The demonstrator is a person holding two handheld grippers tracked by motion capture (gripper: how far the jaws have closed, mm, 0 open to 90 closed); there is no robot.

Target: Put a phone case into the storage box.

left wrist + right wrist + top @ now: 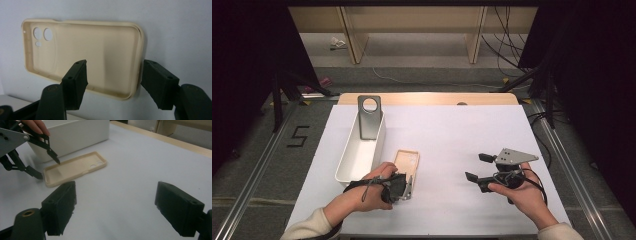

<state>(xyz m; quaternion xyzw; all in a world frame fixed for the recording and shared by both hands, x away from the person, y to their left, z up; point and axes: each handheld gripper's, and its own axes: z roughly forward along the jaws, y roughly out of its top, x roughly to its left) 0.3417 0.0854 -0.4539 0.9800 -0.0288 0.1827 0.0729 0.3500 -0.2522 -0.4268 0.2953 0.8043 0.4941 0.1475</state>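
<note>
Left gripper (113, 82), jaws part-open, straddles one edge of the beige flexible phone case (82, 57) without pressing it; right gripper (117, 212) at 3 o'clock, wide open, empty.

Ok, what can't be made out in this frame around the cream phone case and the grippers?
- High view: near end of the cream soft-plastic phone case, hidden by the left gripper.
- Left gripper view: whether the pads touch the case; one jaw stands over its inside, the other beyond its edge.
- High view: floor of the white rectangular bin, hidden by its wall.

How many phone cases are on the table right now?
1. The beige phone case lies flat, open side up, on the white table beside the white bin, with the left gripper at its near end.
</note>
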